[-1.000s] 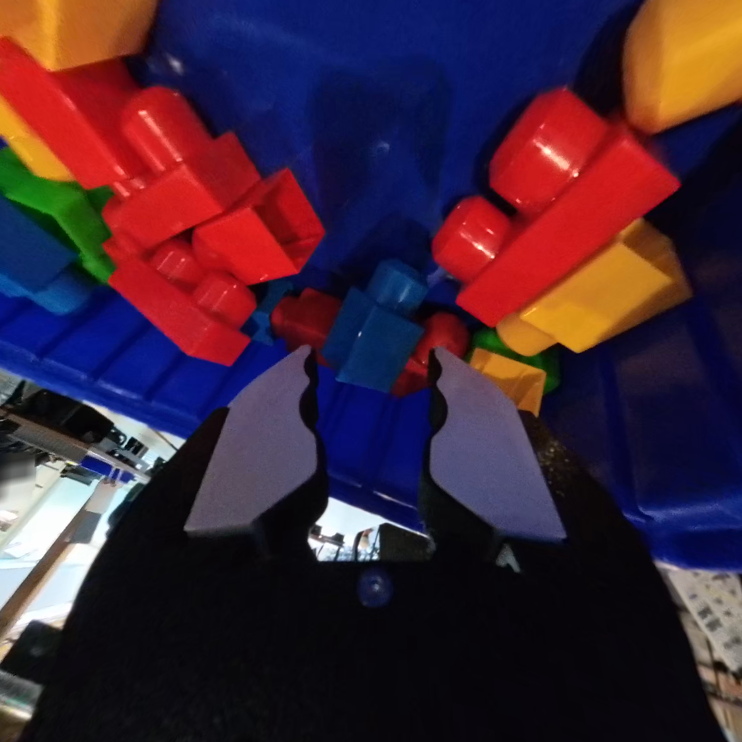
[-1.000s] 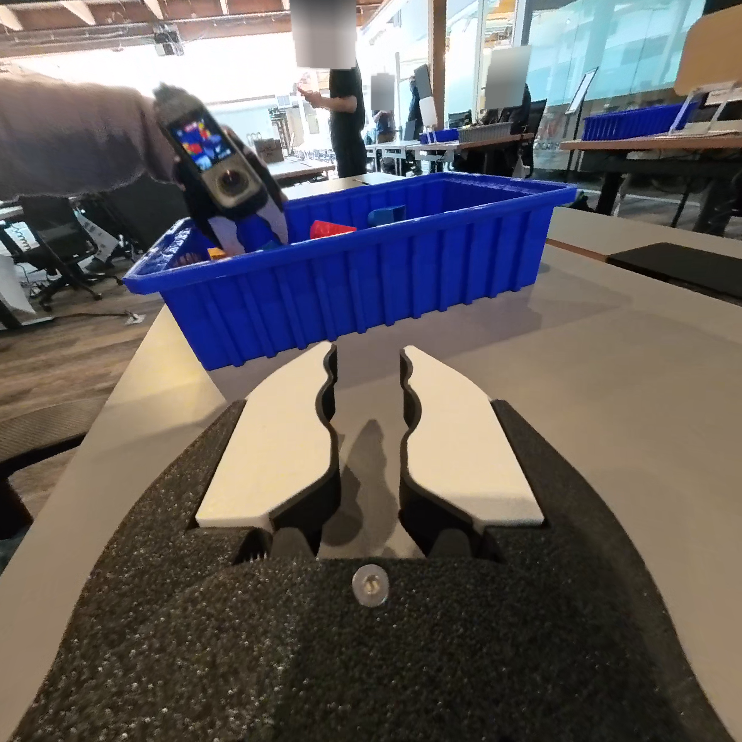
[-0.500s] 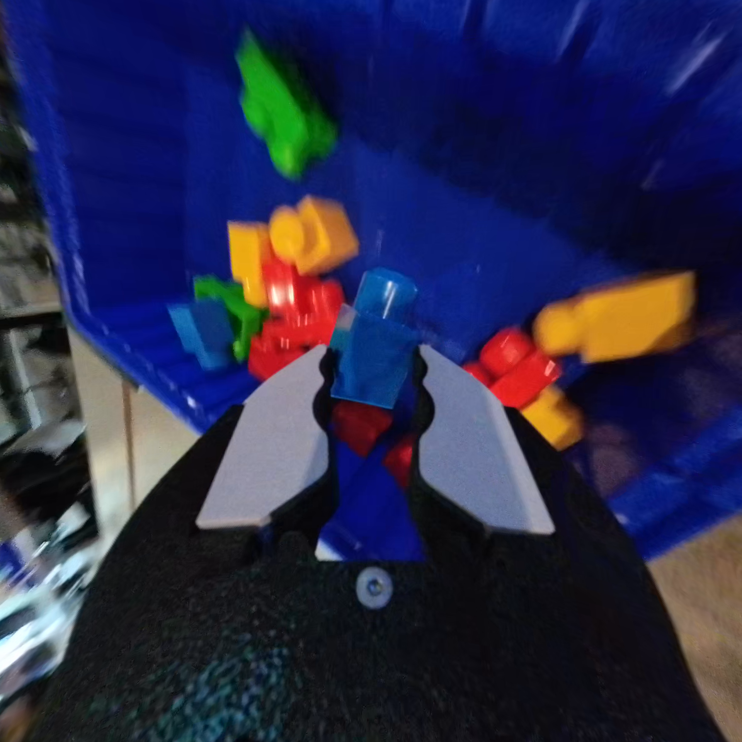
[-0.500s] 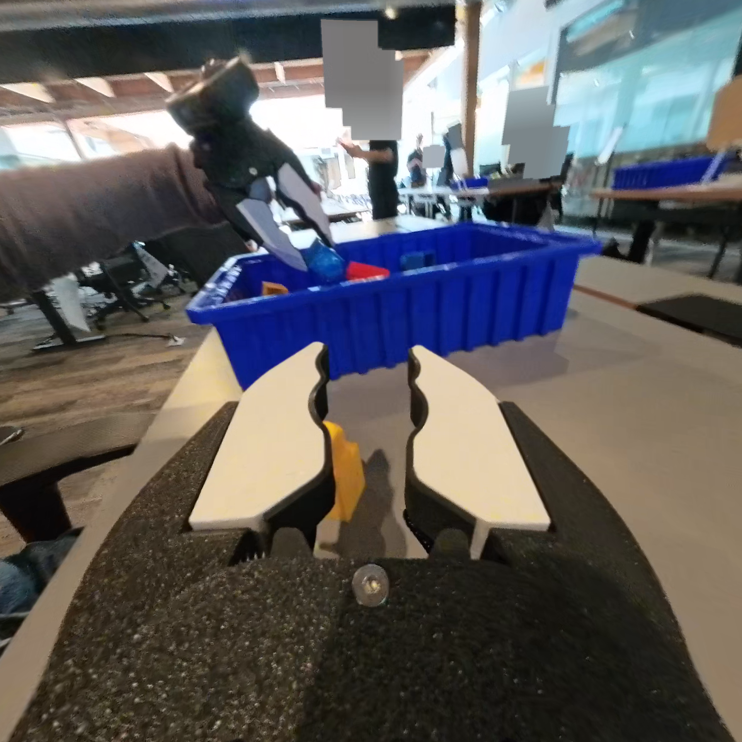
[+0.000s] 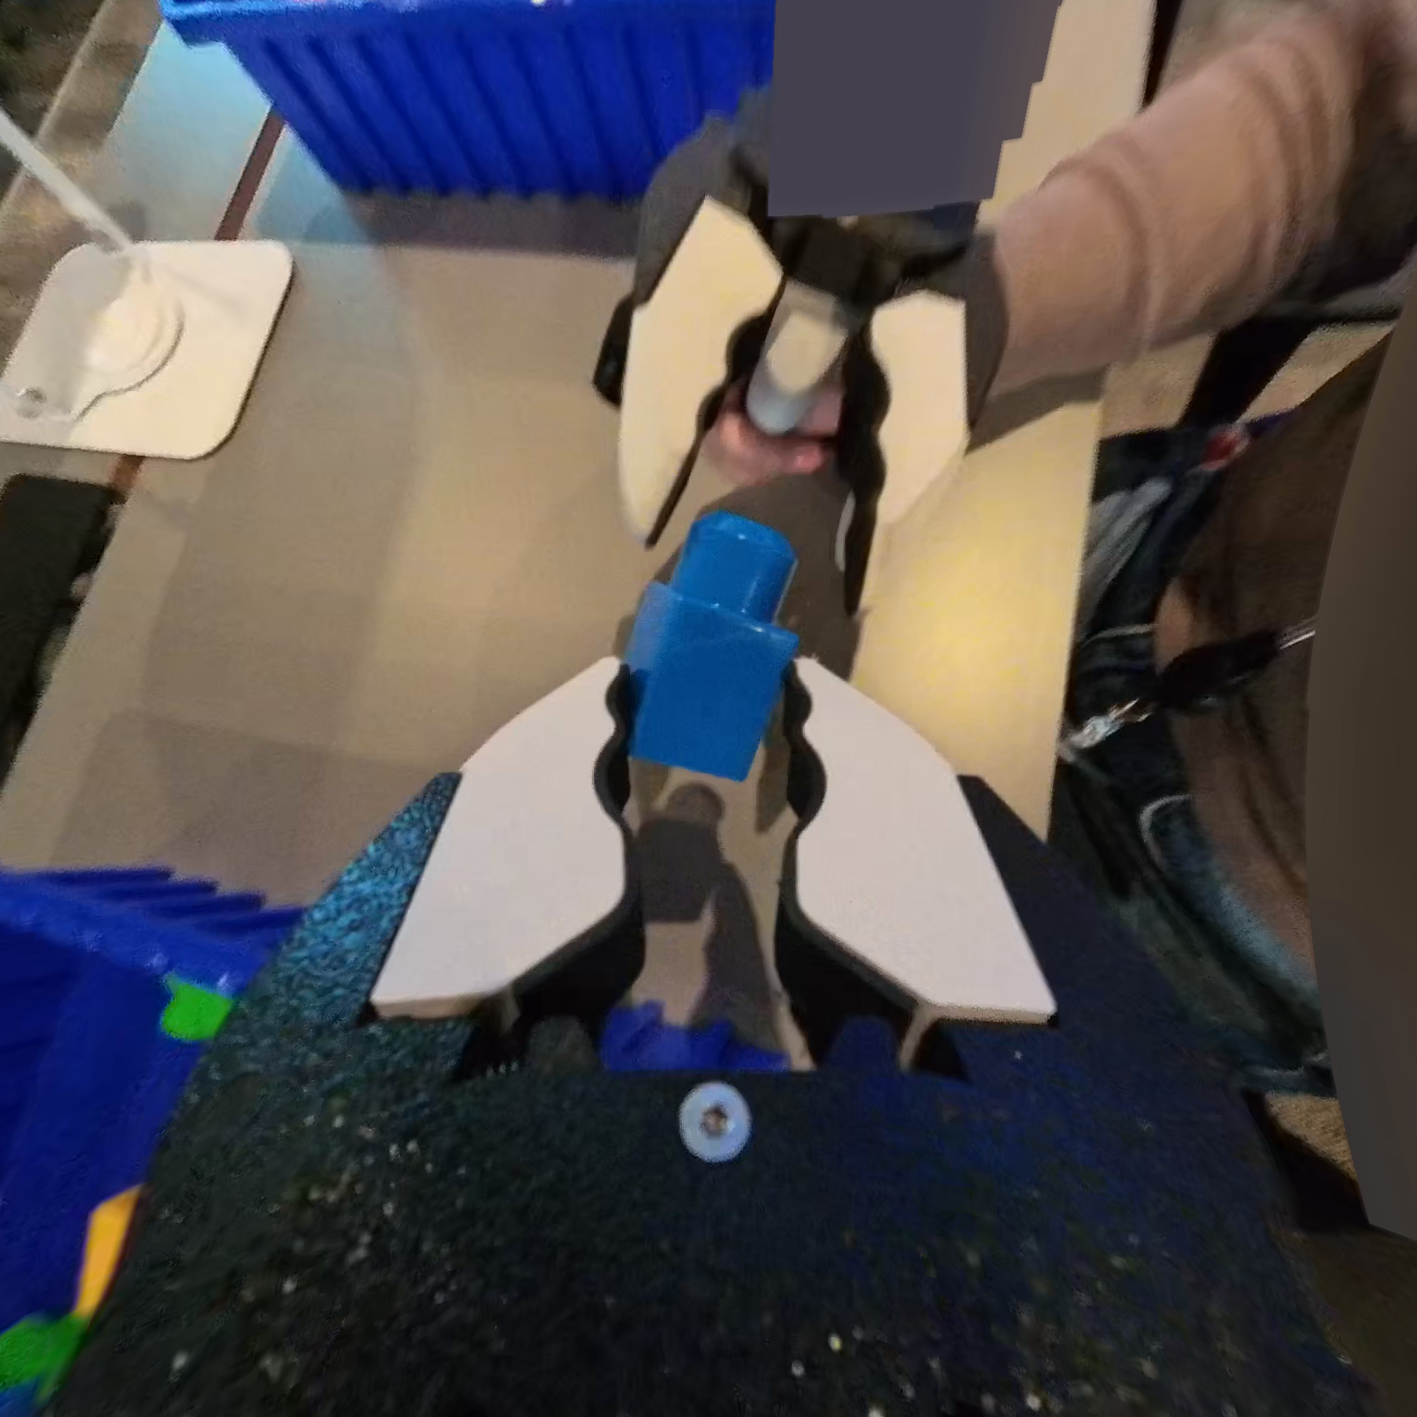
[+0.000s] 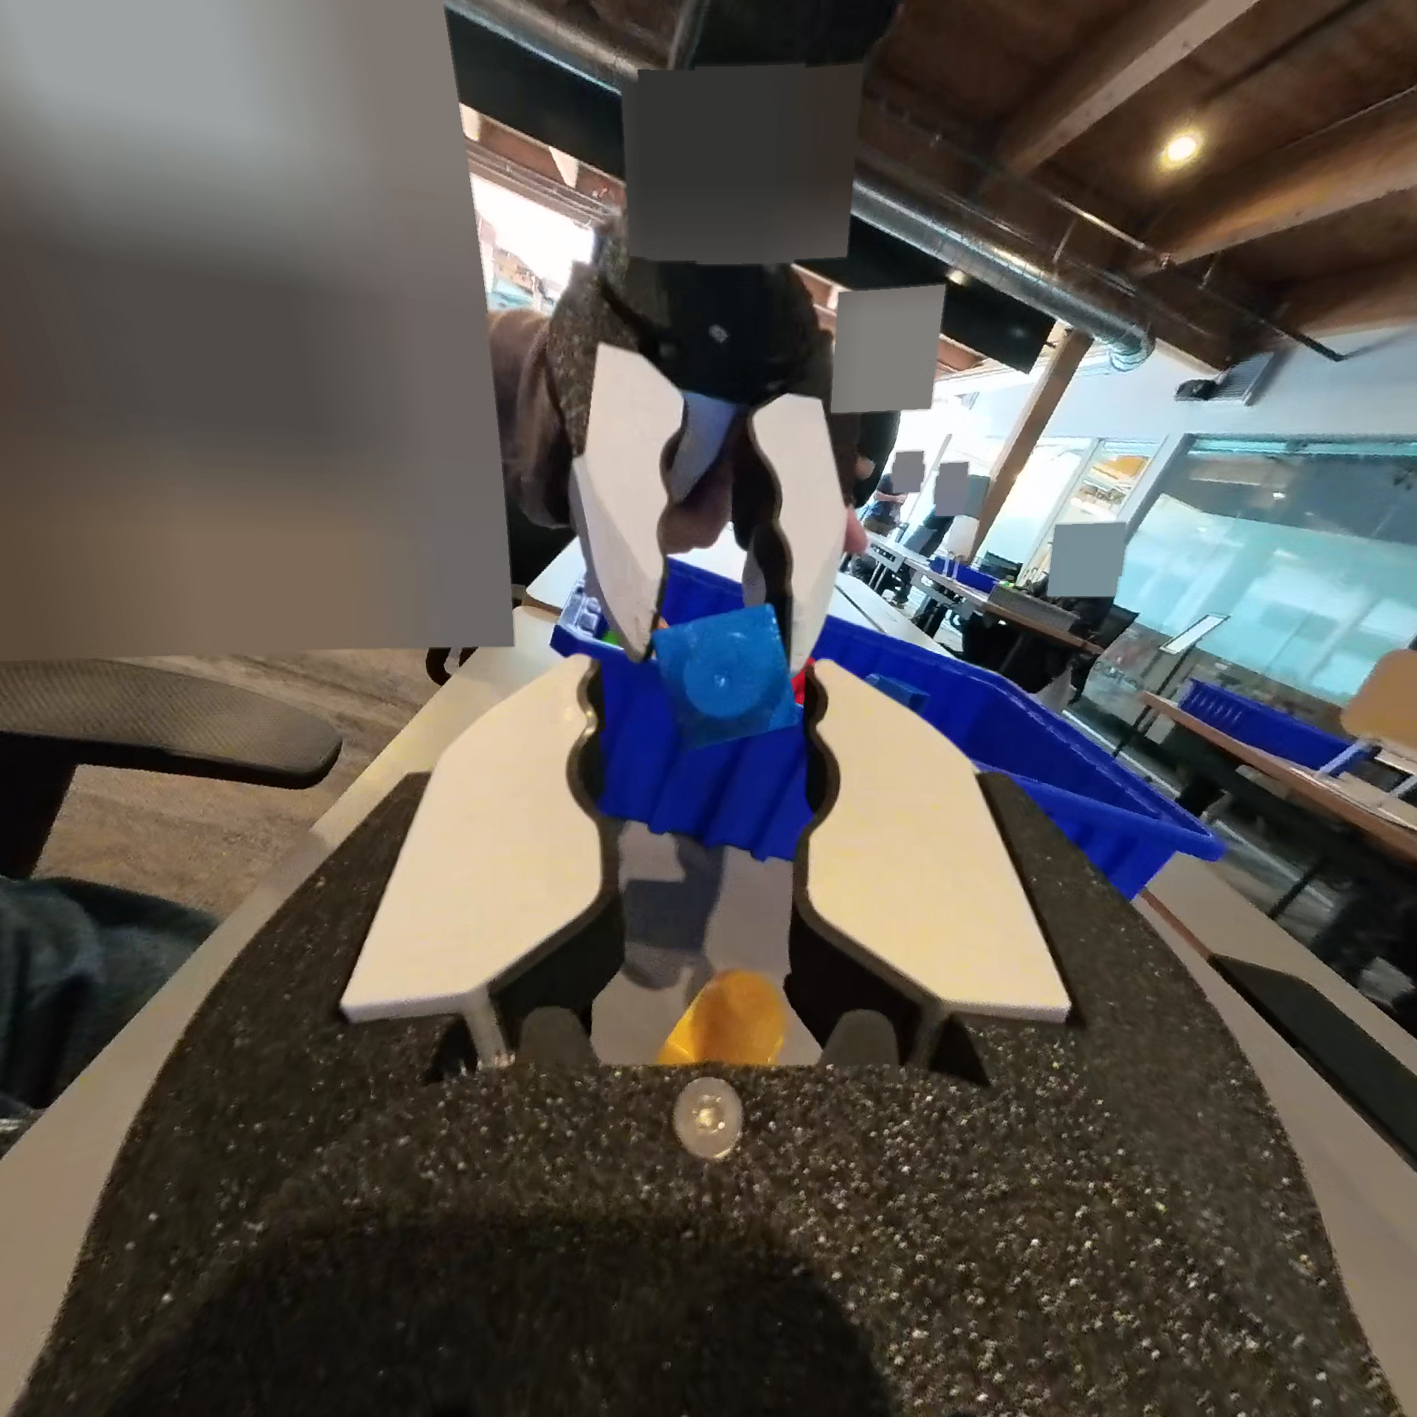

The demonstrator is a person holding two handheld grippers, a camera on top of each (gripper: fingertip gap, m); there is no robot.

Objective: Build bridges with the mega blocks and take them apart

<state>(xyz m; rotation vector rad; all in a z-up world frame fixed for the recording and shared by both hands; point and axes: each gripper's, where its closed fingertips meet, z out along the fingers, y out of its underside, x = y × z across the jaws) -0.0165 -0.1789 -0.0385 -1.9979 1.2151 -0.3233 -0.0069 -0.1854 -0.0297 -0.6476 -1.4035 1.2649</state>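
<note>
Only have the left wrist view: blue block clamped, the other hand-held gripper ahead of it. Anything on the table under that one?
Observer: Yes. A yellow block lies on the table, below the right hand-held gripper.
Operator: Is it holding anything?
Observer: No. The blue block in the left hand-held gripper points its stud straight at the right camera.
Operator: Bin behind?
Observer: The blue bin shows a second blue block inside.

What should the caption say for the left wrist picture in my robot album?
Left gripper pinches a single-stud blue block above the table, facing the open right gripper.
</note>
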